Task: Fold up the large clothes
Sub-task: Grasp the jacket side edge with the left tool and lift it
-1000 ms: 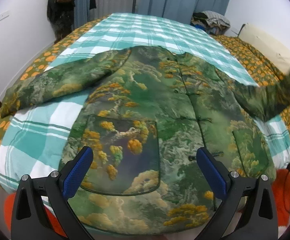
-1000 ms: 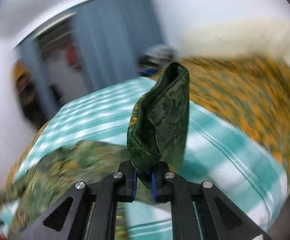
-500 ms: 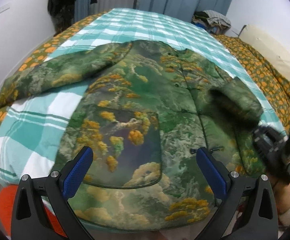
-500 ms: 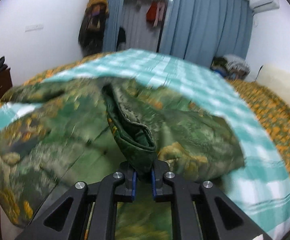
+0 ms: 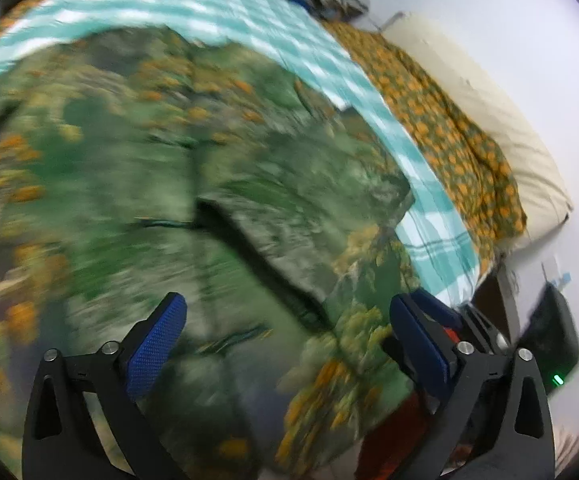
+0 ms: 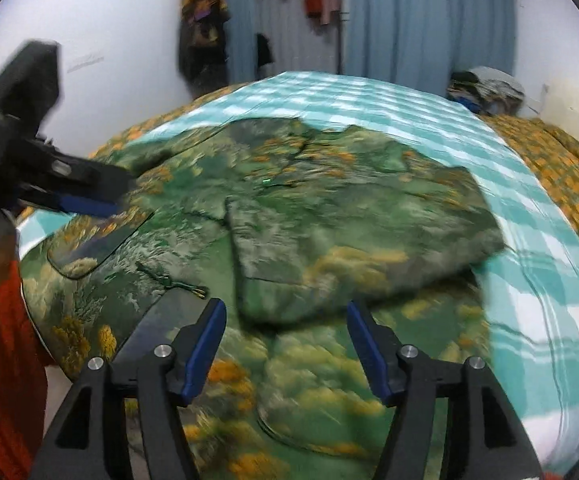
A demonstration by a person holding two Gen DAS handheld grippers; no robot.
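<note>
the big green jacket (image 6: 289, 216) is spread flat on the checked blanket (image 6: 537, 264) on the bed, with one sleeve (image 6: 353, 248) laid across its front. the right gripper (image 6: 285, 340) is wide apart and empty. the left gripper (image 5: 285, 332) is wide apart too, with nothing held.

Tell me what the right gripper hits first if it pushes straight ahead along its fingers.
Probably the folded sleeve lying across the jacket; the open right gripper points straight at its cuff end, though blur leaves the depth uncertain.
</note>
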